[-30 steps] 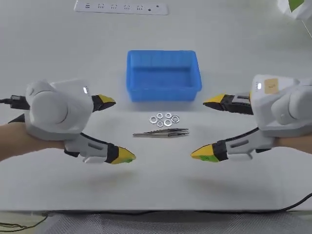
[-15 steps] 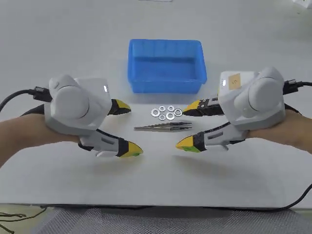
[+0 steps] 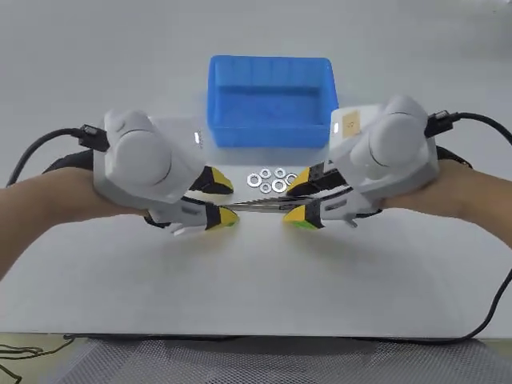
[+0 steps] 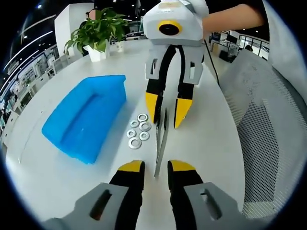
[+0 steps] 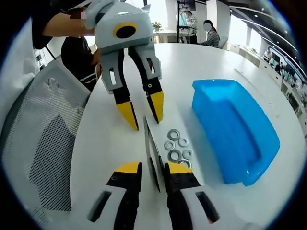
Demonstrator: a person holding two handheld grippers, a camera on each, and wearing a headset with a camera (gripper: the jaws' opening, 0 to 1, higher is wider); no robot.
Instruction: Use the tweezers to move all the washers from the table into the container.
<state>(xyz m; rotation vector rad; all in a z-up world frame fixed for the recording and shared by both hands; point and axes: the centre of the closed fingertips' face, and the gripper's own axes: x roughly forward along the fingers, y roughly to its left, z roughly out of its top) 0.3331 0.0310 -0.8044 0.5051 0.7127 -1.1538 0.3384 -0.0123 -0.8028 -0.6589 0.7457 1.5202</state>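
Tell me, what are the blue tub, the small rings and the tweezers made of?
Blue container: probably plastic, with glossy, slightly translucent walls. Washers: likely metal, with a silvery shine. Tweezers: likely steel, grey with bright glints.

The left hand-held gripper (image 4: 156, 167) is reaching in from the bottom edge, its yellow-tipped jaws standing apart on either side of the near end of the tweezers (image 4: 160, 143), with a gap showing on both sides. The tweezers are lying flat on the white worktop (image 4: 211, 143), running away from the camera. Facing it, the right hand-held gripper (image 4: 167, 111) is pointing down with its jaws apart, straddling the tweezers' far end. Six washers (image 4: 138, 129) are lying in a loose cluster just left of the tweezers, beside the blue container (image 4: 86, 122). A potted plant (image 4: 98, 31) is standing beyond, a mesh chair (image 4: 259, 120) at right.
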